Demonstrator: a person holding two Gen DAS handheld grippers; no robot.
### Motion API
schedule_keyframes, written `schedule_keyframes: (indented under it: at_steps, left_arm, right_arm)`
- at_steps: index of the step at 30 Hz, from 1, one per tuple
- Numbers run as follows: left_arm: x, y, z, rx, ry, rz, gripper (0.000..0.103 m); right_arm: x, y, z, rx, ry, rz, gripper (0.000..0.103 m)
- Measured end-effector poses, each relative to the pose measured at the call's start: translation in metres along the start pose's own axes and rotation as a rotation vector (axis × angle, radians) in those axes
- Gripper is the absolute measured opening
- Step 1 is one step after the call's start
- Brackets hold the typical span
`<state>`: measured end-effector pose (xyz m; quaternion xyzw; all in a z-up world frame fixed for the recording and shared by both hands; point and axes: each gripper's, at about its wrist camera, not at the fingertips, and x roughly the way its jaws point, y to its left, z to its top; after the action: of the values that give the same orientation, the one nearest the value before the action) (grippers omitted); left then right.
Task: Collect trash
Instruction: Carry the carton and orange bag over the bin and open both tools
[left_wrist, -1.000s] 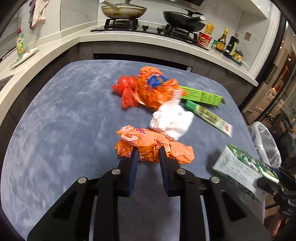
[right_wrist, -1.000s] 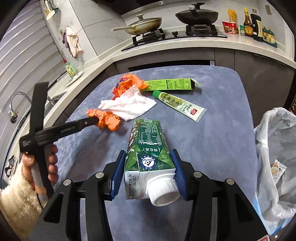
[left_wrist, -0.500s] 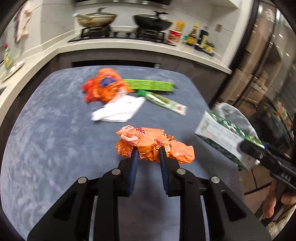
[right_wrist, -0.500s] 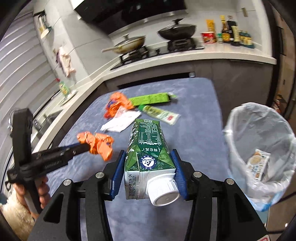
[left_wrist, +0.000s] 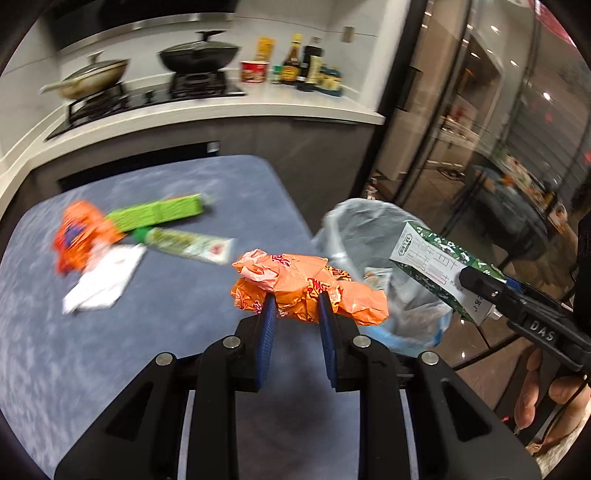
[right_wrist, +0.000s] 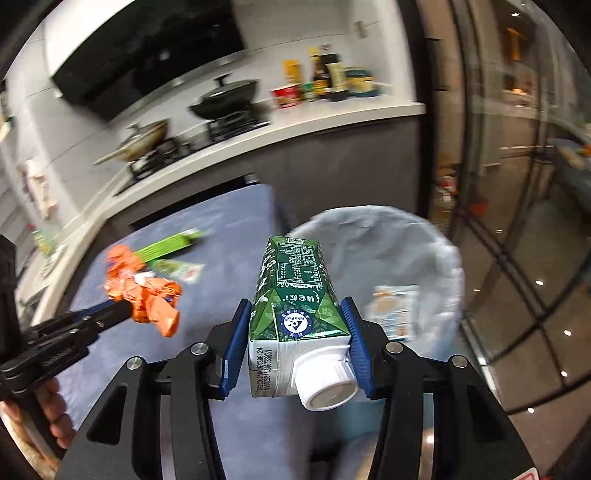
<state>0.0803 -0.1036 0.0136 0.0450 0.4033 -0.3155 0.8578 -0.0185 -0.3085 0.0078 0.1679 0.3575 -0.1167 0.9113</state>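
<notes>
My left gripper (left_wrist: 295, 306) is shut on a crumpled orange wrapper (left_wrist: 306, 284) and holds it in the air near the table's right edge; it also shows in the right wrist view (right_wrist: 147, 299). My right gripper (right_wrist: 299, 325) is shut on a green and white milk carton (right_wrist: 295, 295), cap toward the camera, held over the near rim of a bin lined with a clear bag (right_wrist: 388, 240). The carton (left_wrist: 439, 269) shows right of the bin (left_wrist: 369, 229) in the left wrist view. A small packet (right_wrist: 395, 310) lies in the bin.
On the blue table (left_wrist: 147, 332) lie another orange wrapper (left_wrist: 79, 232), a white tissue (left_wrist: 99, 284), a green box (left_wrist: 159, 212) and a green tube (left_wrist: 184, 243). A counter with a stove, pans and bottles (left_wrist: 295, 70) runs behind. Glass doors stand at the right.
Both grippers have swung right with their loads, from over the table toward the bin. The carton now hangs over the bin's rim.
</notes>
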Motion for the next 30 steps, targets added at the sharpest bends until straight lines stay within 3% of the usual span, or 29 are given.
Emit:
schedule_keyframes:
  at_steps: [6, 13, 25, 27, 29, 30]
  left_arm:
    - [0.038, -0.044, 0.023, 0.058, 0.020, -0.053, 0.022]
    - [0.080, -0.081, 0.034, 0.102, 0.061, -0.055, 0.022]
    - [0.120, -0.104, 0.038, 0.121, 0.119, -0.061, 0.026]
    - [0.123, -0.105, 0.040, 0.122, 0.121, -0.043, 0.033]
    - [0.123, -0.106, 0.040, 0.126, 0.109, -0.020, 0.059]
    - [0.121, -0.107, 0.040, 0.128, 0.096, -0.008, 0.063]
  right_arm:
    - [0.005, -0.035, 0.010, 0.060, 0.012, -0.075, 0.047]
    - [0.021, -0.056, 0.018, 0.090, 0.044, -0.126, 0.047]
    - [0.048, -0.070, 0.026, 0.110, 0.067, -0.152, 0.048]
    - [0.049, -0.070, 0.027, 0.116, 0.057, -0.148, 0.051]
    - [0.047, -0.070, 0.029, 0.115, 0.040, -0.147, 0.056]
    - [0.044, -0.069, 0.029, 0.115, 0.030, -0.150, 0.058]
